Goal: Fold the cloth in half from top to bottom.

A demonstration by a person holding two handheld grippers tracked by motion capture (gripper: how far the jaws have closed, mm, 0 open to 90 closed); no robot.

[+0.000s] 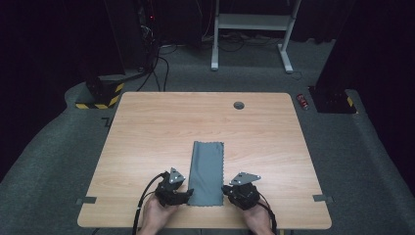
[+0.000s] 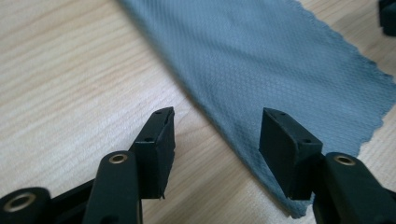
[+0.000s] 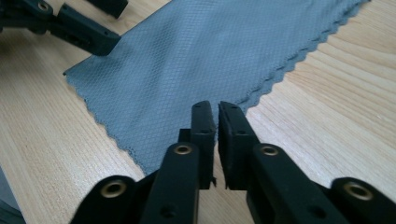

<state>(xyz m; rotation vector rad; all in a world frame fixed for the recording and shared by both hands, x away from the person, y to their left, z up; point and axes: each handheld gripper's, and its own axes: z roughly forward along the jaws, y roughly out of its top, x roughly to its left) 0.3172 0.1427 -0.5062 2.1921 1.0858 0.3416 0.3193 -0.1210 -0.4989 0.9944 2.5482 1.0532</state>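
at the near edge of the table (image 1: 147, 127) the person's two hands flank a grey cloth (image 1: 207, 172), one gripper at each of its near corners, which looks like the setup for lifting that short edge and folding it away from the person. the left gripper (image 1: 188, 195) sits at the cloth's near left corner; in the left gripper view its jaws stand well apart, one pad over bare wood and the other over the fabric, so the long folded edge runs up between them but nothing is pinched. the right gripper (image 1: 226, 190) is at the near right corner; in the right gripper view its jaws are almost together with only a slit between them, and the scalloped edge passes under their tips, but i cannot tell if fabric is caught there. the cloth lies flat as a narrow strip, reaching from the near edge toward the middle of the table. beyond it, near the far edge, is a small round cable hole (image 1: 239, 105).
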